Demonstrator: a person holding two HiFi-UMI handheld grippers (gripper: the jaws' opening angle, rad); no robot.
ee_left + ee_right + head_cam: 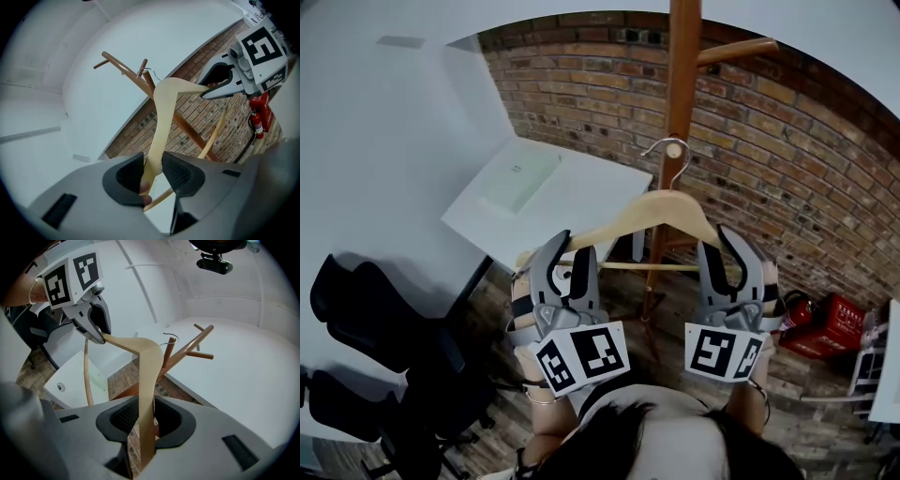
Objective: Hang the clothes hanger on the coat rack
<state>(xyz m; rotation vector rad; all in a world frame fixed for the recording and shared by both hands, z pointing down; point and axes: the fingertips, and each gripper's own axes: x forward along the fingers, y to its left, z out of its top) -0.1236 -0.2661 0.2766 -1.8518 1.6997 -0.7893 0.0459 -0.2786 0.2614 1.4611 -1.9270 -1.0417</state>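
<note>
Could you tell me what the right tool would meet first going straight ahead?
Likely the coat rack, just beyond the clothes hanger the right tool grips, though depth is unclear.

The clothes hanger [661,211] is pale tan, the coat rack [680,84] reddish-brown, the brick wall [787,141] red-brown with pale mortar, the tabletop [581,183] white, and the grey left gripper [574,251] and right gripper [720,246] carry black-and-white square markers.

White rectangular tabletop [592,189] left of tall brown wooden coat rack [680,94], bearing one pale flat rectangular sheet [517,180]. Wood-plank floor [816,412] under rack; red fire extinguisher [795,312] right, black office chairs [384,328] far left.
</note>
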